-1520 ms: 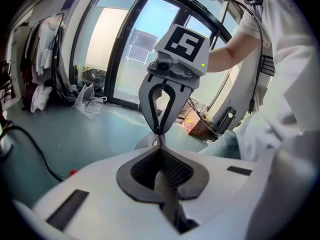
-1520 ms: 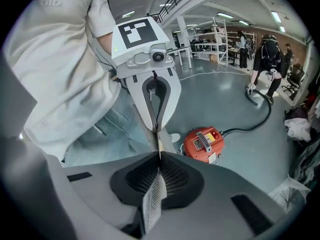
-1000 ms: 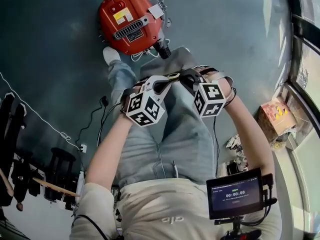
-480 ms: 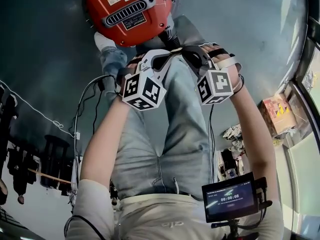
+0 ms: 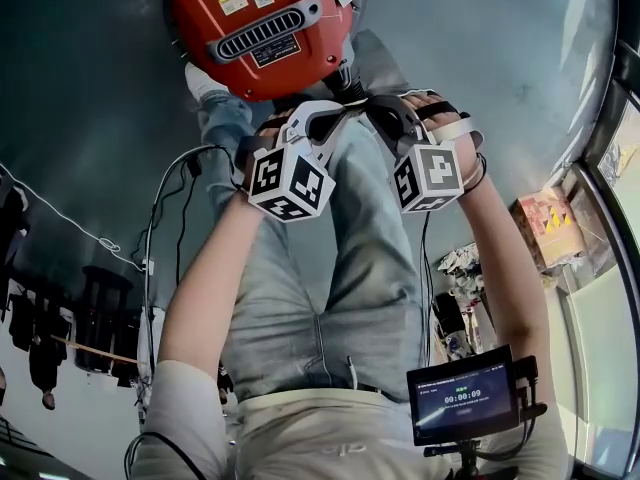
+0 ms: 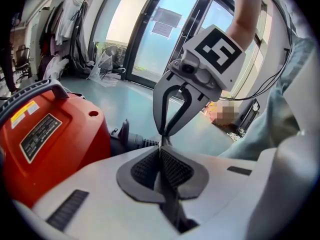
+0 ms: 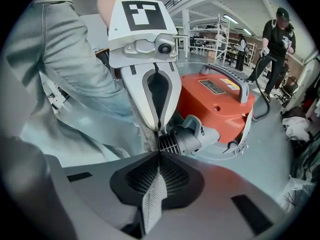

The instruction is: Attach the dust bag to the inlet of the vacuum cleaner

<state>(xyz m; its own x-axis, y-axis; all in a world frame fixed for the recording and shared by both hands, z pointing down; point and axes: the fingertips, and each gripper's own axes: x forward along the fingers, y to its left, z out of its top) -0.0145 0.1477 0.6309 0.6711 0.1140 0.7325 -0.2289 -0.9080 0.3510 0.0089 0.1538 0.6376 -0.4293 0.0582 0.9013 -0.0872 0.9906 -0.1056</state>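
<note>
Wide hall with a dark, shiny floor (image 5: 90, 88), glass doors (image 6: 165, 39) on one side and shelves (image 7: 210, 34) far behind. At the floor's right edge, along the glass, a cardboard box (image 5: 548, 230). Loose cables (image 5: 165, 218) on the floor at the left of the legs in jeans (image 5: 350, 268).

Directly in front of the white shoe (image 5: 203, 83), standing on the floor: a red vacuum cleaner (image 5: 255, 28) with a black handle and labels on top. Grey ribbed inlet (image 7: 187, 136) at its side, pointing toward both grippers and close to their tips.

Left gripper (image 5: 340, 110) and right gripper (image 5: 368, 108) raised over the thighs, tip against tip, above the near side of the vacuum cleaner.

Left gripper: jaws pressed together, with only a thin dark line in the seam. Grey woven fabric of the dust bag (image 7: 143, 133) hanging just at these tips, as seen from the right gripper view.

Right gripper: jaws closed too, with a pale woven strip caught between the pads.

Rest of the dust bag visible as a grey patch beyond the tips, beside the vacuum cleaner, not on the inlet.

Small monitor (image 5: 465, 403) at the waist. Another person (image 7: 274, 44) standing far off in the hall.
</note>
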